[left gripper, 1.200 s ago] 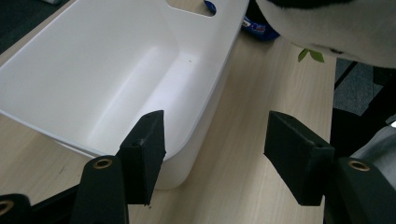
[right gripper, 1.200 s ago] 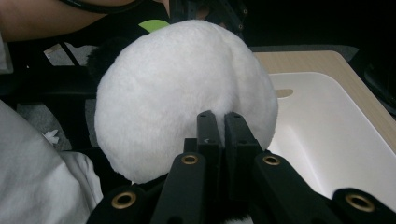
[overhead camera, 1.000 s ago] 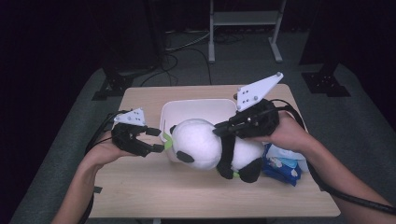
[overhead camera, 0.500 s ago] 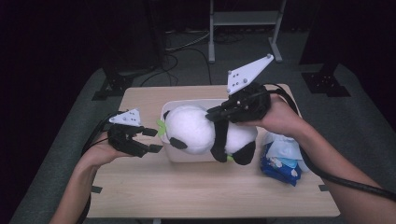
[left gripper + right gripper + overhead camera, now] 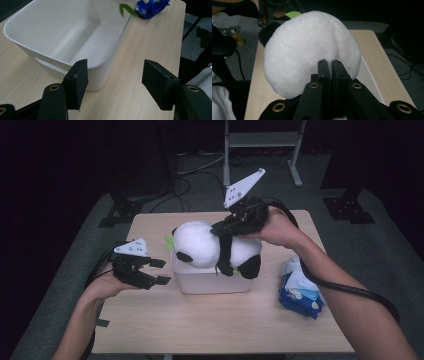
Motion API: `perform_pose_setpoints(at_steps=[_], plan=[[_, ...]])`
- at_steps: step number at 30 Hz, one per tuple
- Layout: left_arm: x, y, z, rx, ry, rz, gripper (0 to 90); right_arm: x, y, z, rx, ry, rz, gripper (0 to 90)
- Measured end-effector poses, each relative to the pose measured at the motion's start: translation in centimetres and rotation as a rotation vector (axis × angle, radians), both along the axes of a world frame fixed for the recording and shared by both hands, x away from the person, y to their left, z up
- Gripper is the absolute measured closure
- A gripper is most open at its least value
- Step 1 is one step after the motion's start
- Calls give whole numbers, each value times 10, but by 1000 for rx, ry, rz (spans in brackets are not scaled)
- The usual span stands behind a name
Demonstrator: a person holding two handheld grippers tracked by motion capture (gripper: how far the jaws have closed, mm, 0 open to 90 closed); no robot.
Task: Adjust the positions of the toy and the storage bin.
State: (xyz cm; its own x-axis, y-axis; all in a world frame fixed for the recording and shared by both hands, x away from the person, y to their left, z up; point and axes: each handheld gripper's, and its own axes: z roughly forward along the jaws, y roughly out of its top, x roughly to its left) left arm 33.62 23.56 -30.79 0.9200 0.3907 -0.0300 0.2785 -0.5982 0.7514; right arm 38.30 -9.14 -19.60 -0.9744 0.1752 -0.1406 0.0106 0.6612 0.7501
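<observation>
Panda plush [image 5: 210, 247] pinched in right gripper [image 5: 220, 227] jaws above white tub [image 5: 210, 282]; left gripper [image 5: 159, 271] jaws wide, empty; wipes pack [image 5: 300, 287] aside.

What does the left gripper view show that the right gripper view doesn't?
Left gripper view alone: the bin's bare inside, the blue wipes pack, and the left gripper with jaws apart, nothing between them. Right gripper view alone: the panda's white head up close, the right gripper shut at its back, and a small yellow bottle on the floor. Both: the wooden table and the panda's green leaf.
</observation>
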Motion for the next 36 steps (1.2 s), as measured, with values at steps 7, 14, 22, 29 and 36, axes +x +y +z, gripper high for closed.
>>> perform_pose_setpoints(at_steps=[7, 14, 22, 29, 36], plan=[[-1, 5, -3, -2, 5, 9, 362, 25, 18, -13, -32, -17, -12, 863], [-2, 8, -7, 2, 16, 11, 360, 39, 29, -39, -61, -1, -11, 863], [-2, 10, -10, 2, 22, 15, 358, 51, 32, -66, -119, 15, -36, 862], [-2, 10, -14, 3, 33, 16, 358, 55, 33, -87, -140, 48, -40, 860], [-1, 8, -16, 1, 40, 16, 354, 56, 25, -105, -107, 168, -49, 794]])
